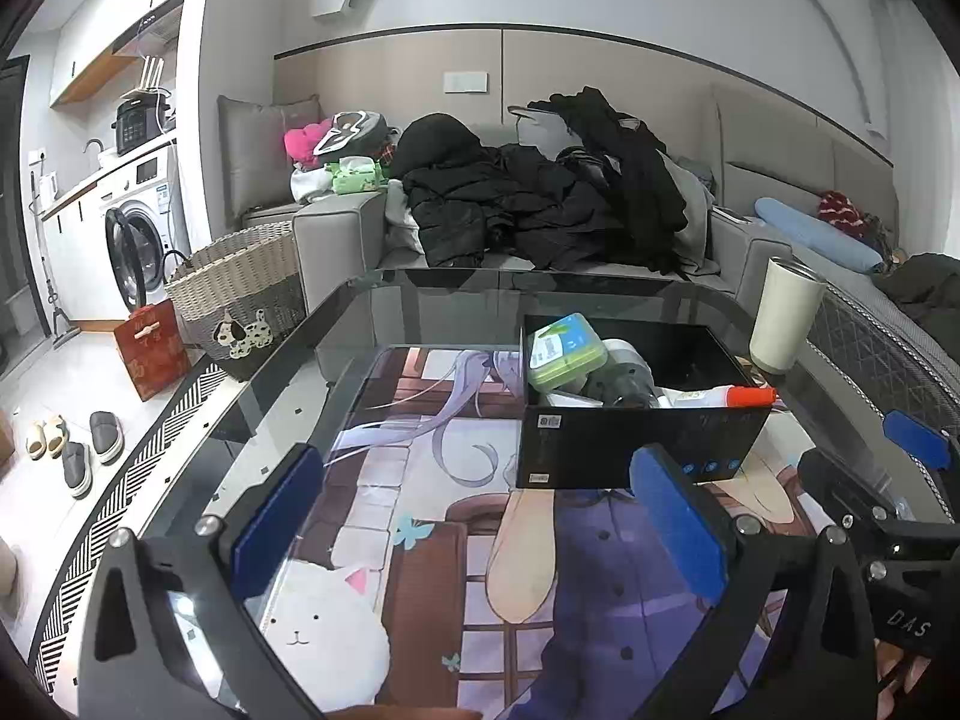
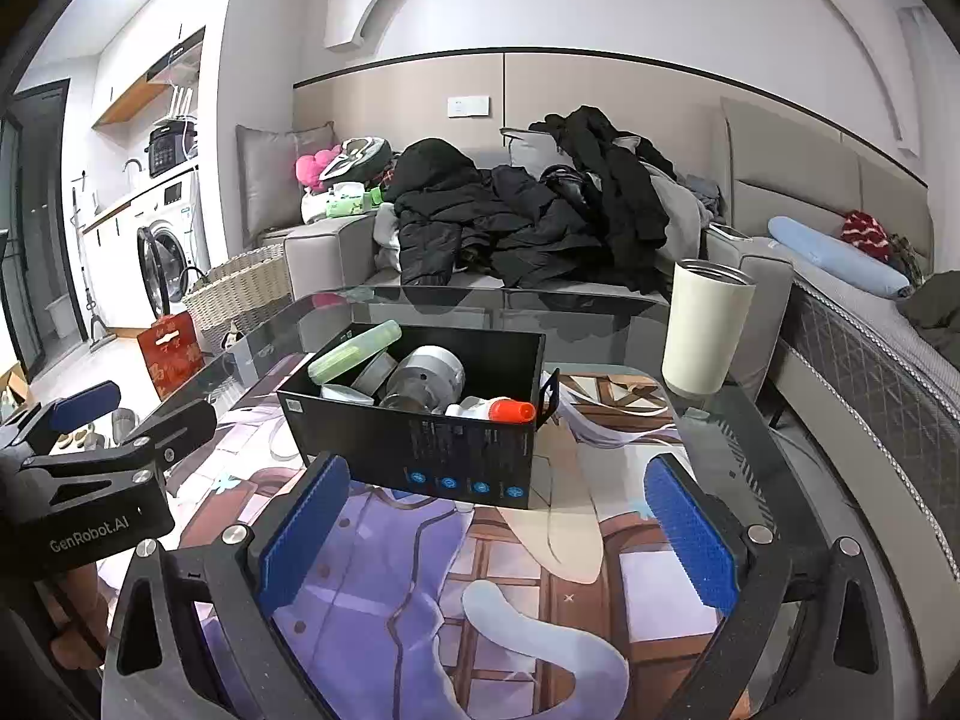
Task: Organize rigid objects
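Sofa (image 2: 540, 282): grey, behind the surface, heaped with black clothing (image 2: 522, 222).
Surface (image 1: 420, 306): dark glass top with rounded corners; a printed cartoon mat (image 1: 420, 480) lies under the glass and fills most of it.
Laundry basket (image 1: 240, 288): woven, on the floor left of the sofa, beside a red paper bag (image 1: 153, 348).
Black box (image 2: 420, 432): open-topped cardboard, standing on the surface ahead of both grippers, toward the sofa side; it holds all the small rigid things.
White tumbler (image 2: 705, 330): upright on the surface, right of the black box and apart from it, near the far right corner.
Left gripper (image 1: 480, 516): blue-padded fingers (image 1: 276, 516) spread wide with nothing between them, held above the mat; the right finger overlaps the box's near corner in the left wrist view, contact cannot be told.
Right gripper (image 2: 498, 522): blue-padded fingers (image 2: 690, 534) likewise wide apart and empty, just short of the box's near wall.
Green case (image 1: 564, 351): flat, light green with a label, propped at the box's left end, tilted.
Grey round container (image 2: 423, 378): lying in the middle of the box, beside the green case.
White bottle with orange cap (image 2: 498, 409): lying on its side at the box's near right, cap pointing right.
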{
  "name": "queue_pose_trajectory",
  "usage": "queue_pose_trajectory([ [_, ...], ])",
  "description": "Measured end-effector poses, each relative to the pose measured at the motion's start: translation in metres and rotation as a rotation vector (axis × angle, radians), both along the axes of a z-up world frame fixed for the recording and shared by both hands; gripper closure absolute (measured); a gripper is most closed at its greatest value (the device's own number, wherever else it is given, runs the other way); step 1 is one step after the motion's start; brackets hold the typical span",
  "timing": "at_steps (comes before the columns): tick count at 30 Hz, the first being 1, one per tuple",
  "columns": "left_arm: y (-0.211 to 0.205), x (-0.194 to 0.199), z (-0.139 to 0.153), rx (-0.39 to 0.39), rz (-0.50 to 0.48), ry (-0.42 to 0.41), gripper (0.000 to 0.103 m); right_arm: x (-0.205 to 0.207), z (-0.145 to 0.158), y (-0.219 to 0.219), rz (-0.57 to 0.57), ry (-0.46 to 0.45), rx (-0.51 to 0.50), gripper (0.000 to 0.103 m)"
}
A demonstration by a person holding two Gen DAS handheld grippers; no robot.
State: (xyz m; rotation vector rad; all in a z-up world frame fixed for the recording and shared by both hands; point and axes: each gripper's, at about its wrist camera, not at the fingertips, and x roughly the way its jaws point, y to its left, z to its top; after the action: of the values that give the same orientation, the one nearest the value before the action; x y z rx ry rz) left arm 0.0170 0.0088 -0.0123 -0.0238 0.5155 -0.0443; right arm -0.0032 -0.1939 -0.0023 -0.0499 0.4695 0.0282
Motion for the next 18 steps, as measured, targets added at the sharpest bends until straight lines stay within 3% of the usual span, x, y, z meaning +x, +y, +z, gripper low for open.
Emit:
queue_pose_trajectory([
  [18,-0.0019,0.0038,-0.0024,0.004,-0.009,0.011,0.0,-0.0009,-0.0016,-0.0017,0.003,0.016,0.01,0.002],
])
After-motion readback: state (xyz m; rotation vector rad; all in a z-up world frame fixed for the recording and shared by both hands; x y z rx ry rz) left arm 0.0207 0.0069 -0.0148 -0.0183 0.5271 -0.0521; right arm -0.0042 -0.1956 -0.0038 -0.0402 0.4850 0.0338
